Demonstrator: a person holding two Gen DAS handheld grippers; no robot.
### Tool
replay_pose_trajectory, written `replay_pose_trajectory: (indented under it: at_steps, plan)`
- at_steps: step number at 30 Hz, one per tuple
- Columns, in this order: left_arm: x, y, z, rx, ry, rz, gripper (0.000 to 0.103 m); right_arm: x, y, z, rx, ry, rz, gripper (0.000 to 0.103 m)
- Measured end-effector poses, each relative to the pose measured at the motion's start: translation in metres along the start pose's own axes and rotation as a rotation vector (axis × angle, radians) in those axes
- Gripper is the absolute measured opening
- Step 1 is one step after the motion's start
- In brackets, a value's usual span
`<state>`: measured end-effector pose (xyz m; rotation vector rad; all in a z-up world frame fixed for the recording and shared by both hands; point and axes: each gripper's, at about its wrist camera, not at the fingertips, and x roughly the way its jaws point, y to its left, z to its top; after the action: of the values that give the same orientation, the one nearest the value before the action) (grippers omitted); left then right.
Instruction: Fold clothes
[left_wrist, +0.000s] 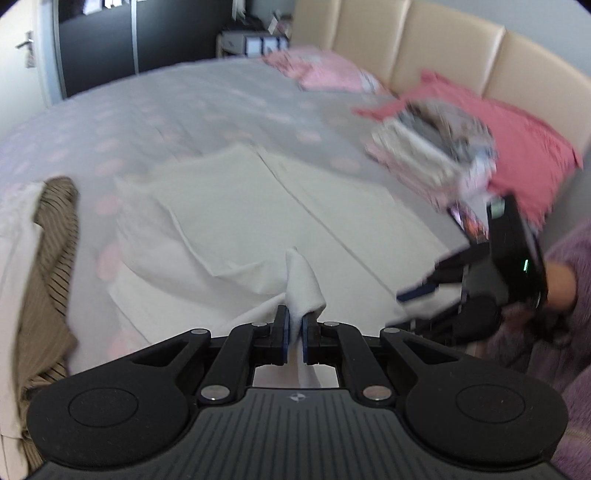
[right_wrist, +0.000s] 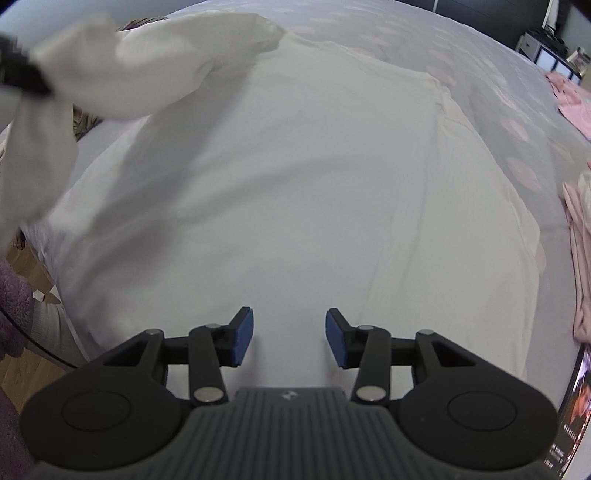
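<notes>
A white garment (left_wrist: 236, 218) lies spread on the bed, partly folded. My left gripper (left_wrist: 294, 325) is shut on a corner of it, which sticks up between the blue pads. In the right wrist view the same white garment (right_wrist: 295, 192) fills the middle, and its lifted part (right_wrist: 140, 62) hangs at the upper left from the left gripper (right_wrist: 22, 79), which shows only as a dark blurred shape. My right gripper (right_wrist: 289, 338) is open and empty just above the cloth. It also shows in the left wrist view (left_wrist: 424, 291) at the right, blurred.
The bed has a grey cover with pink dots (left_wrist: 184, 110). A brown striped garment (left_wrist: 51, 266) lies at the left. A stack of folded clothes (left_wrist: 428, 151) sits by a red pillow (left_wrist: 517, 147) and a pink pillow (left_wrist: 325, 70) near the beige headboard (left_wrist: 443, 48).
</notes>
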<state>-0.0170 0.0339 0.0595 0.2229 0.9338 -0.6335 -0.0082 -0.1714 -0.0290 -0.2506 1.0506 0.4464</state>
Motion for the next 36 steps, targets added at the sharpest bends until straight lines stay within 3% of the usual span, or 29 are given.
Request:
replay_pose_trajectory:
  at_steps: [6, 8, 11, 13, 16, 27, 30, 33, 36]
  plan:
    - [0.046, -0.036, -0.017, 0.045, 0.175, -0.051, 0.008, -0.004, -0.004, -0.007, 0.015, -0.014, 0.012, 0.047]
    - [0.054, -0.047, -0.024, 0.066, 0.218, -0.089, 0.027, -0.005, -0.004, -0.008, 0.018, -0.022, 0.014, 0.047]
    - [0.058, -0.058, -0.032, 0.079, 0.249, -0.158, 0.038, -0.008, -0.007, -0.01, 0.027, -0.034, 0.018, 0.047]
    - [0.056, -0.059, -0.037, 0.072, 0.254, -0.173, 0.04, -0.008, -0.007, -0.011, 0.036, -0.04, 0.023, 0.048]
    - [0.051, -0.05, -0.045, 0.032, 0.247, -0.156, 0.042, -0.009, -0.01, -0.011, 0.059, -0.048, 0.047, 0.047]
    - [0.044, -0.009, -0.07, -0.11, 0.257, 0.036, 0.044, -0.031, 0.009, 0.0, 0.119, -0.131, 0.195, 0.047]
    - [0.047, -0.008, -0.074, -0.103, 0.271, 0.038, 0.044, -0.041, 0.026, 0.003, 0.078, -0.176, 0.219, 0.047]
    - [0.053, -0.014, -0.077, -0.072, 0.278, -0.015, 0.046, -0.045, 0.044, 0.007, -0.001, -0.209, 0.226, 0.047]
    - [0.065, -0.025, -0.079, -0.012, 0.303, -0.036, 0.046, -0.039, 0.051, 0.009, -0.032, -0.187, 0.217, 0.047]
